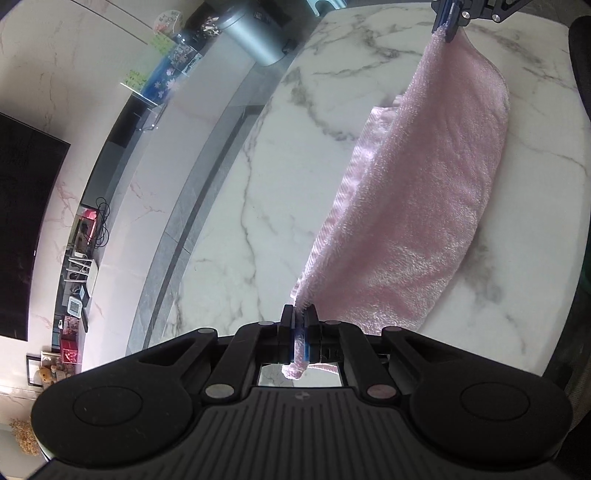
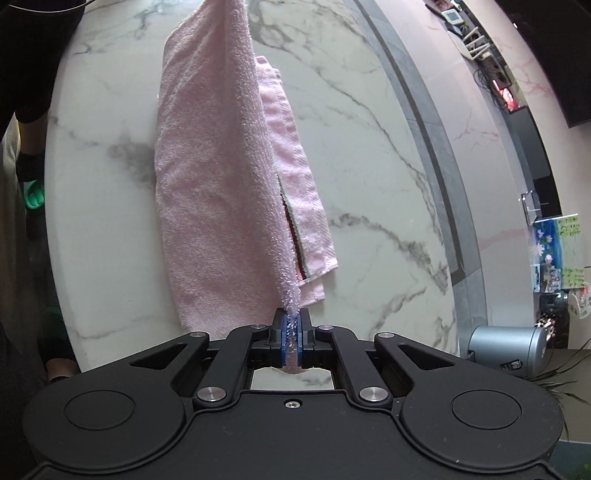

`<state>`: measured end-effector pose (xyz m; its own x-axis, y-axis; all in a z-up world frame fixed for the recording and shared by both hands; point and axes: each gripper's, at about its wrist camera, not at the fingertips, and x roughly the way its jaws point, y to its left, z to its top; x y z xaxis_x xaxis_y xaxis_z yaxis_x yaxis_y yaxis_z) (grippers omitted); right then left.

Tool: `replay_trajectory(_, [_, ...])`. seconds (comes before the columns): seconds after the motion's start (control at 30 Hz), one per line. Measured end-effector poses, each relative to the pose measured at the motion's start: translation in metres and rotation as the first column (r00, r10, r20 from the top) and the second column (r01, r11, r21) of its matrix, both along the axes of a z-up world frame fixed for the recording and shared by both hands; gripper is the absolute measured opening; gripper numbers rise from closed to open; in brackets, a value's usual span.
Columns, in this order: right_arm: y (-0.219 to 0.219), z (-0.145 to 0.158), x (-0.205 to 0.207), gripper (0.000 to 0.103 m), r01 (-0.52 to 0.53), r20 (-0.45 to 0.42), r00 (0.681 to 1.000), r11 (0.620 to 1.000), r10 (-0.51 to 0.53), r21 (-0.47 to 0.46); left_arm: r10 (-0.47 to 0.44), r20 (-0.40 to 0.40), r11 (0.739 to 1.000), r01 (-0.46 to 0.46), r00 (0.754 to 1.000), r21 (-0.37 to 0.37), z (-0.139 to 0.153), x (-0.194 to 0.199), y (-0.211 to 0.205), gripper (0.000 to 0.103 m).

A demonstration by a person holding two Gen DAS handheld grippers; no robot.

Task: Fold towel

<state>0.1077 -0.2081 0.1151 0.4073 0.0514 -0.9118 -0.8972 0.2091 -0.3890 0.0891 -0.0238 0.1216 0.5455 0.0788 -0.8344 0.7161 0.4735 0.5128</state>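
Note:
A pink towel (image 1: 417,206) is stretched between my two grippers above a white marble table (image 1: 229,206). My left gripper (image 1: 300,314) is shut on one corner of it. My right gripper (image 2: 291,321) is shut on the opposite corner and also shows at the top of the left wrist view (image 1: 451,26). The lifted edge runs taut between them. The towel's lower part (image 2: 207,177) hangs down and rests on the table (image 2: 369,158). Another pink layer (image 2: 299,181) lies flat on the table under the lifted edge.
The table's far edge meets a grey floor strip (image 1: 184,236). A grey cylindrical bin (image 1: 251,37) stands on the floor beyond the table, also seen in the right wrist view (image 2: 506,347). A person's dark clothing (image 2: 33,55) is at the table's near side.

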Motion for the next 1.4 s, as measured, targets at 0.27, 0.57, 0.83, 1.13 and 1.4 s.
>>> replay_trajectory(0.27, [0.01, -0.041, 0.066, 0.003, 0.079, -0.05, 0.996, 0.996, -0.077, 0.04, 0.103, -0.089, 0.994, -0.105, 0.991, -0.023, -0.041, 0.06, 0.012, 0.003])
replay_trajectory(0.57, [0.011, -0.089, 0.102, 0.003, 0.139, -0.113, 0.985, 0.989, -0.132, 0.057, 0.174, -0.153, 0.982, -0.183, 0.973, -0.049, -0.085, 0.09, 0.017, 0.003])
replay_trajectory(0.83, [0.007, -0.111, 0.109, 0.005, 0.184, -0.136, 0.976, 0.979, -0.172, 0.086, 0.207, -0.178, 0.974, -0.22, 0.962, -0.058, -0.1, 0.096, 0.024, 0.009])
replay_trajectory(1.13, [-0.004, -0.111, 0.11, 0.046, 0.278, -0.062, 0.96, 0.952, -0.272, 0.128, 0.264, -0.113, 0.962, -0.271, 0.958, -0.046, -0.108, 0.093, 0.022, 0.033])
replay_trajectory(1.4, [-0.009, -0.088, 0.097, 0.048, 0.343, -0.027, 0.939, 0.925, -0.344, 0.163, 0.387, -0.081, 0.911, -0.394, 0.919, -0.124, -0.076, 0.088, 0.036, 0.039])
